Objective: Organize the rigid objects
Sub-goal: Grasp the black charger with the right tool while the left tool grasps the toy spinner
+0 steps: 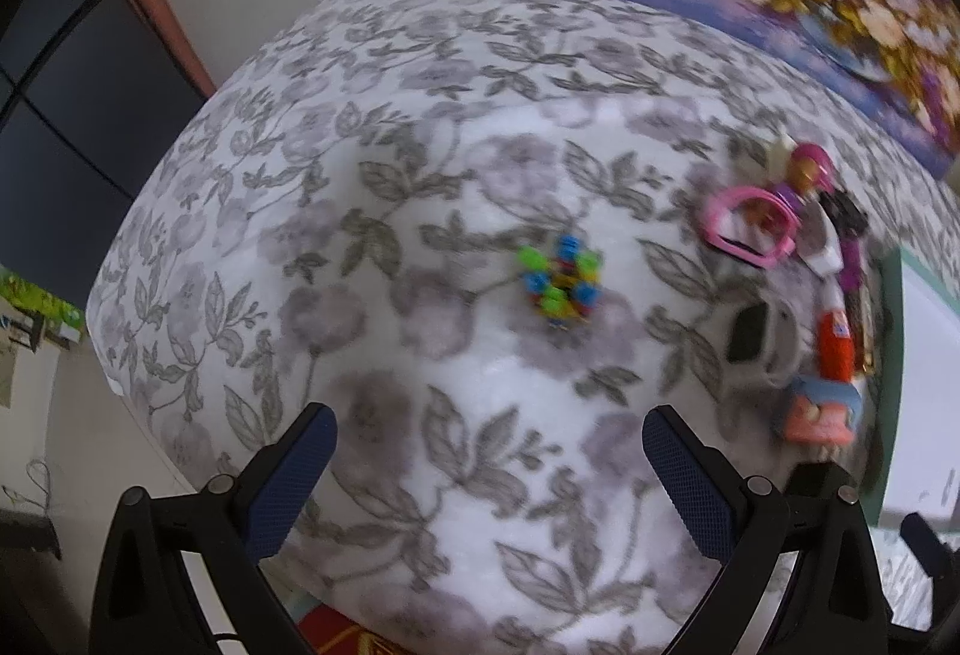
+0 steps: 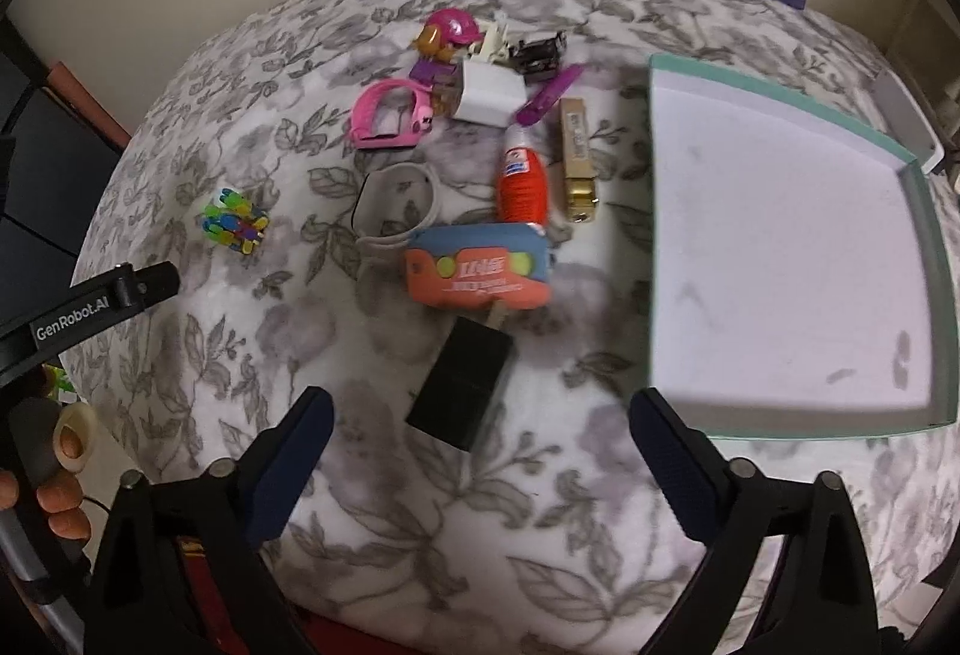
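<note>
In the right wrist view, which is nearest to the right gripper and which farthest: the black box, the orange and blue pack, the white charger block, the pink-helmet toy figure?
1. Black box, just ahead of the right gripper.
2. Orange and blue pack, mid-table.
3. White charger block, farther back.
4. Pink-helmet toy figure, at the far edge of the pile.
</note>
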The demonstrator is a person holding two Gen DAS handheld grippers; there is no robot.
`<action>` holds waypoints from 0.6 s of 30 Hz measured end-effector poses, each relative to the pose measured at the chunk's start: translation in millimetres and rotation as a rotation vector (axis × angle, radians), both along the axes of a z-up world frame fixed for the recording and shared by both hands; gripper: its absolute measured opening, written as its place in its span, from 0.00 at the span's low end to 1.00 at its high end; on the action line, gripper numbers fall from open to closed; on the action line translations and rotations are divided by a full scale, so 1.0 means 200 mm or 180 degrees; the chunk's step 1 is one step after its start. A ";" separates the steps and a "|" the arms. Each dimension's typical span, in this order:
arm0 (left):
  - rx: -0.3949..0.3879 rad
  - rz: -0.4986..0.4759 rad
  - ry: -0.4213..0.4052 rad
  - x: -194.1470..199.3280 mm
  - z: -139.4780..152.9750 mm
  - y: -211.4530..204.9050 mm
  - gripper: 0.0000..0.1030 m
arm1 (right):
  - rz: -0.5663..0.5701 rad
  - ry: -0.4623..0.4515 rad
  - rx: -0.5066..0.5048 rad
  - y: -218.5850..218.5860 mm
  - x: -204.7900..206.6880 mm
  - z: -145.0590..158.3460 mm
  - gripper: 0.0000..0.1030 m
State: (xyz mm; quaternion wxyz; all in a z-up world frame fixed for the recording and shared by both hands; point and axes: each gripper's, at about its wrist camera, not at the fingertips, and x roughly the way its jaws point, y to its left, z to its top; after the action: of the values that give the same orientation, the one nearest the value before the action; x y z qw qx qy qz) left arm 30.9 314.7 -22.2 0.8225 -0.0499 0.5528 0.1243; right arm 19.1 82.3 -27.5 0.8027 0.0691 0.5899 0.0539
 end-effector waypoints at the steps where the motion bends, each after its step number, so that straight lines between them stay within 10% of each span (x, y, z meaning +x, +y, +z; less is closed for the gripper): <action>1: 0.0001 0.0021 0.0008 0.00 -0.01 0.02 1.00 | -0.0005 0.0030 -0.0001 0.01 0.01 -0.01 0.91; 18: -0.0269 -0.0187 -0.0115 0.19 -0.11 0.03 0.89 | 0.0035 0.0360 -0.0041 0.05 0.08 -0.21 0.43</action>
State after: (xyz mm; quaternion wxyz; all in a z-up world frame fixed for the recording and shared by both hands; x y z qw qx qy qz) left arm 68.1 319.7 -44.3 0.8328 -0.0706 0.5438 0.0757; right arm 34.7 92.9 -69.0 0.7682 0.0636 0.6351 0.0505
